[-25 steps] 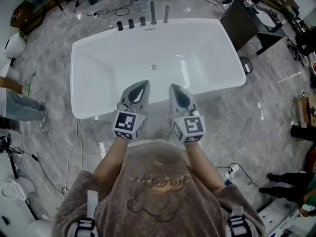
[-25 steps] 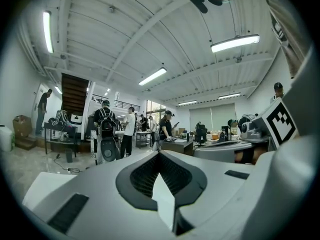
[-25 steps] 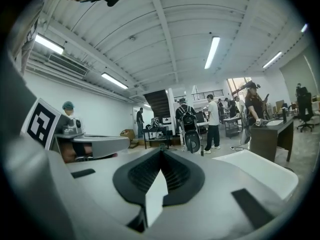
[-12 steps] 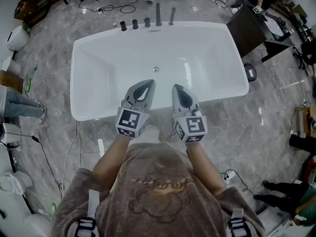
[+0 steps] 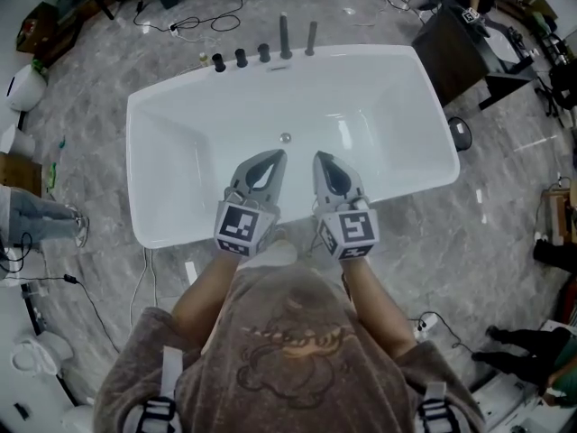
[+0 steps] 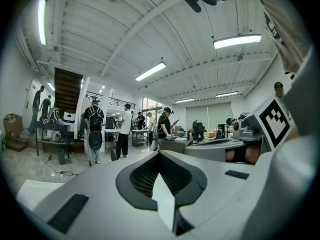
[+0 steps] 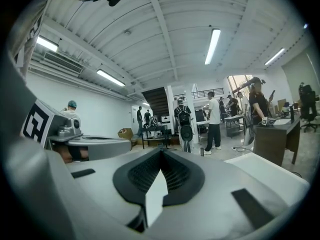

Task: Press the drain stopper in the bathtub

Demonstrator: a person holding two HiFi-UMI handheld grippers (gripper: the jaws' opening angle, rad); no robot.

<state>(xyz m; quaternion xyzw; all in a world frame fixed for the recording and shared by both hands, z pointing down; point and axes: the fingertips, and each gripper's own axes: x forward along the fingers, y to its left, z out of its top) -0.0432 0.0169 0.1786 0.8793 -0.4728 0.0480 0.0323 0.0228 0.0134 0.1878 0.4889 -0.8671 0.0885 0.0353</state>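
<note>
left tongs (image 5: 270,157) | right tongs (image 5: 321,158) | side by side over bathtub (image 5: 180,142) | drain stopper (image 5: 285,138) just ahead

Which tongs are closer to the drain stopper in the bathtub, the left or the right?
Left. In the head view the left tongs point just below-left of the drain stopper; the right tongs sit farther off, below-right. Neither touches it.

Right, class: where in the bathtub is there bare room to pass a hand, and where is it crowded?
Bare: the bathtub floor left and right of the drain stopper. Crowded: the far rim with its taps; the near side under the left hand-held gripper and right hand-held gripper.
</note>
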